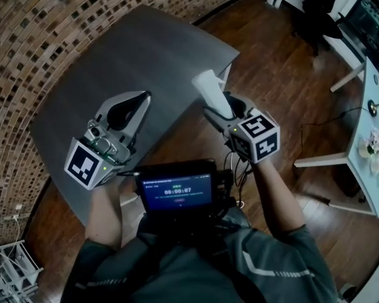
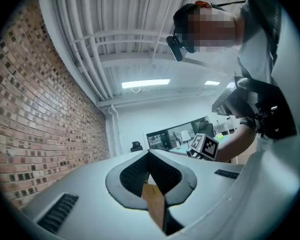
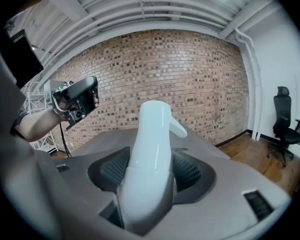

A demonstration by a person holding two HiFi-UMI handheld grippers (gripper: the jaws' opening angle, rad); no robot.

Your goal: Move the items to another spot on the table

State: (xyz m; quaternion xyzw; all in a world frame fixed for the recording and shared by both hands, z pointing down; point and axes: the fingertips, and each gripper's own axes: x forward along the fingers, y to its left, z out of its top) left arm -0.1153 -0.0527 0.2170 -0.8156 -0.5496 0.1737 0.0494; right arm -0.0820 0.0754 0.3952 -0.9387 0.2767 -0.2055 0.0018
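Observation:
My right gripper (image 1: 220, 106) is shut on a white plastic bottle (image 1: 212, 92) with a short spout, which sticks out past the jaws. The right gripper view shows the bottle (image 3: 151, 159) upright between the dark pads (image 3: 189, 170). My left gripper (image 1: 142, 100) hovers over the near edge of the grey table (image 1: 145, 43). In the left gripper view its jaw tips meet (image 2: 149, 154), and a thin brown flat piece (image 2: 154, 201) is clamped between them. The right gripper's marker cube (image 2: 205, 146) shows beyond. Both grippers are held in the air.
A curved brick wall (image 1: 25, 36) runs behind the table. A wooden floor (image 1: 284, 74) lies to the right, with a white desk (image 1: 366, 137) bearing small items and a dark office chair (image 1: 319, 11). A screen device (image 1: 177, 191) hangs at the person's chest. A wire rack (image 1: 9, 270) stands bottom left.

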